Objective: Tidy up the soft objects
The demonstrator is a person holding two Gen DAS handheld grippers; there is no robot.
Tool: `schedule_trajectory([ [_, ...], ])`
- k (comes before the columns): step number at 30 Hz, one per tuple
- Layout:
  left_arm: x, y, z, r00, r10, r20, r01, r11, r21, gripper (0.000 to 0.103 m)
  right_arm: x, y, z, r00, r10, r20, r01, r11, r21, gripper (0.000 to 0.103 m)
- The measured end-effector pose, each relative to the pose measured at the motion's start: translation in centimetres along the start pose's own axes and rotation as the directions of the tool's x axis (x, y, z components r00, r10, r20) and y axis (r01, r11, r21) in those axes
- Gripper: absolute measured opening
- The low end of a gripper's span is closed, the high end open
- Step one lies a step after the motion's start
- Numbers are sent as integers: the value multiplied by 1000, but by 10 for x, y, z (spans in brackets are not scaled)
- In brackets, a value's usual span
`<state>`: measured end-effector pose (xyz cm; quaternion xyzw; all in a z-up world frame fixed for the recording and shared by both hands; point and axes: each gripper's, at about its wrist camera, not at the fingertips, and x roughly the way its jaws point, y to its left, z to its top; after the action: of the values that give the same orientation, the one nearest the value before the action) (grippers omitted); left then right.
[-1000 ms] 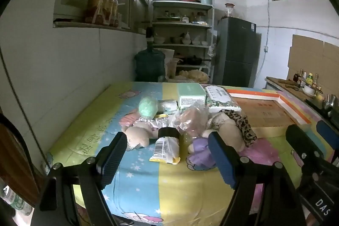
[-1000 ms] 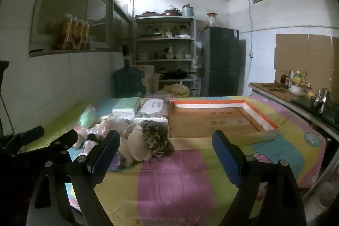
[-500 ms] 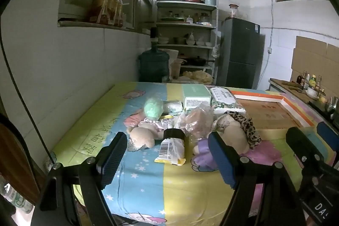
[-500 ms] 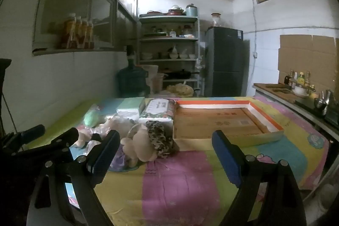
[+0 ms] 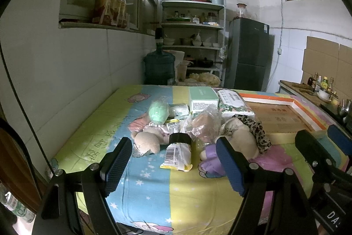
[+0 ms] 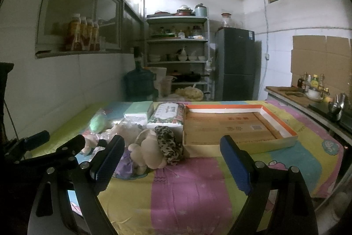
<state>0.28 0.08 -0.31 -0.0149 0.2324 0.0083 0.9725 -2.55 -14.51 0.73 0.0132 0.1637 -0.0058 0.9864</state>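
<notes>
A pile of soft things lies on the colourful tablecloth: a beige plush toy (image 5: 146,141), a green plush (image 5: 158,111), a yellow snack packet (image 5: 177,155), a clear bag with bread (image 5: 203,123), a cream plush with a leopard-print cloth (image 5: 253,127) and a purple plush (image 5: 210,156). The cream plush (image 6: 149,152) and leopard cloth (image 6: 168,143) also show in the right wrist view. My left gripper (image 5: 173,165) is open and empty, short of the pile. My right gripper (image 6: 171,162) is open and empty, to the right of the pile.
An open shallow cardboard box with an orange rim (image 6: 233,124) sits at the right of the table. A green box (image 5: 203,99) and a tissue pack (image 5: 234,102) lie behind the pile. The wall (image 5: 77,72) runs along the left; a counter (image 6: 308,100) stands right.
Both grippers have risen and drawn back slightly, so the pile sits lower in both views. Both stay open. Nothing on the table has moved.
</notes>
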Motion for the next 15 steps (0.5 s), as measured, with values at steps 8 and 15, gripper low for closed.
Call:
schedule_trajectory([
  [8, 0, 0, -2, 1000, -3, -6, 3, 1000, 4, 79, 0, 1, 0, 1000, 3, 0, -3, 1000, -1, 89],
  [15, 0, 0, -2, 1000, -3, -7, 3, 1000, 5, 79, -2, 2, -2, 1000, 15, 0, -15, 1000, 1, 89],
])
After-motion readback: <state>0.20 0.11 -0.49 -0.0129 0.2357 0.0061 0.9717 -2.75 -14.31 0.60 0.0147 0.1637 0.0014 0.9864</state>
